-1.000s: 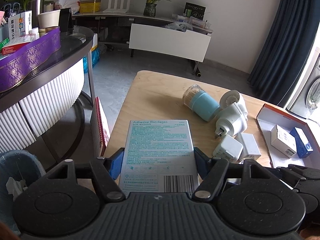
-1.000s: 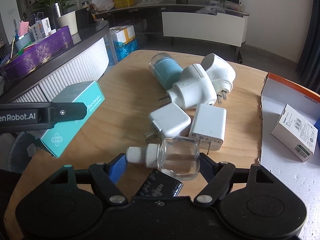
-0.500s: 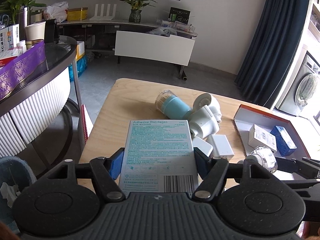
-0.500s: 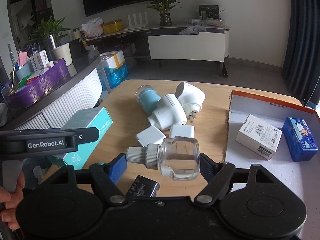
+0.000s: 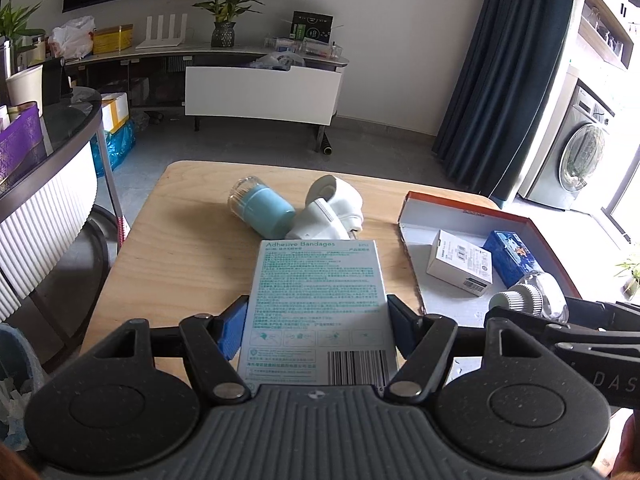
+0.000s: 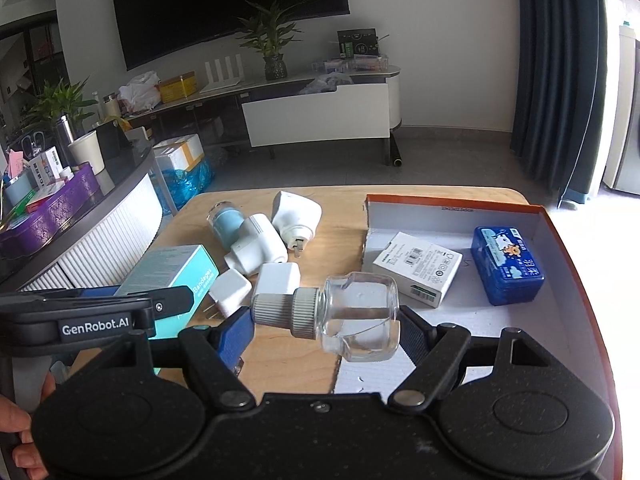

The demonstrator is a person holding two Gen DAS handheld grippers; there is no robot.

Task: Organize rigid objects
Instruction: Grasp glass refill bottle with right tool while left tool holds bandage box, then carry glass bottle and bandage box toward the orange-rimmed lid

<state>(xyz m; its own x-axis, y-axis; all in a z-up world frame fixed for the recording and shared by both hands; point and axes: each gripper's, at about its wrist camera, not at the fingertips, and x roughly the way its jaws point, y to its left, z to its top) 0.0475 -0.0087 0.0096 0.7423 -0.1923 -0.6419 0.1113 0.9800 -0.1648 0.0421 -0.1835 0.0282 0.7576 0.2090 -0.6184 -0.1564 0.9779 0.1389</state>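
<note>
My left gripper [image 5: 318,326] is shut on a teal-and-white adhesive bandages box [image 5: 318,300], held above the wooden table [image 5: 180,248]. The box also shows in the right wrist view [image 6: 172,276]. My right gripper [image 6: 326,328] is shut on a clear glass bottle with a white ribbed cap [image 6: 352,316], held above the near-left corner of the orange-rimmed cardboard tray [image 6: 452,202]. The bottle also shows in the left wrist view [image 5: 532,296]. The tray [image 5: 460,208] holds a white box [image 6: 418,268] and a blue tin [image 6: 508,266].
On the table lie a blue-and-clear cylinder [image 6: 224,222], two large white plug adapters [image 6: 258,246] [image 6: 296,214] and two small white chargers [image 6: 230,292] [image 6: 278,280]. A curved glass-topped counter [image 6: 80,216] stands to the left.
Both grippers have risen and moved right with their loads. The bottle has gone from above the chargers to the tray's near-left corner.
</note>
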